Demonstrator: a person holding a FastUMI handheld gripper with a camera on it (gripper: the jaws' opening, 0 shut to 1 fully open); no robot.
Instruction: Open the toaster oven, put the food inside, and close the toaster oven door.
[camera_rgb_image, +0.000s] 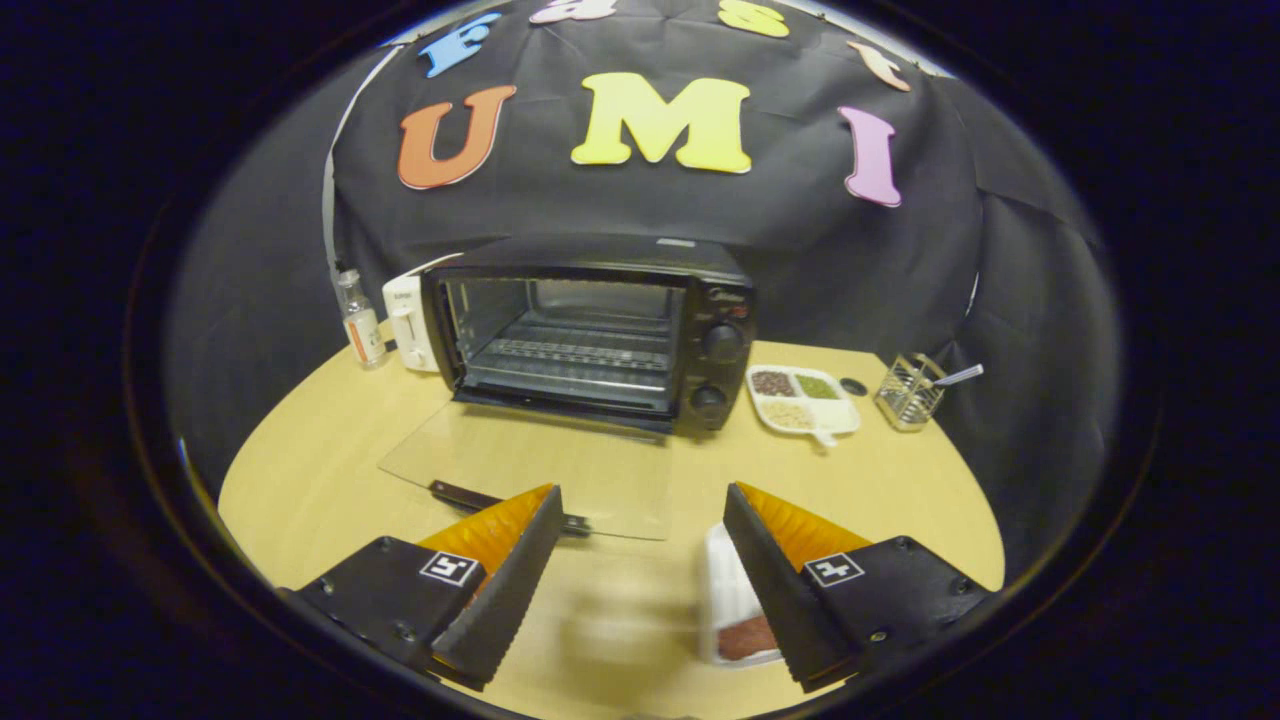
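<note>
The hand-held gripper (640, 570) shows two wedge-shaped fingers (505, 590) spread wide apart, black and finely ribbed on their inner faces, orange and ridged on top. Behind each sits a flat black plate dotted with small screws, each carrying a square black-and-white marker.

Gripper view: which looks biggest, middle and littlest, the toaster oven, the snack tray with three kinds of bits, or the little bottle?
1. toaster oven, door open, by far the largest.
2. snack tray beside it.
3. bottle on its other side; narrower, though about as tall as the tray is wide.
The open gripper holds nothing.
</note>
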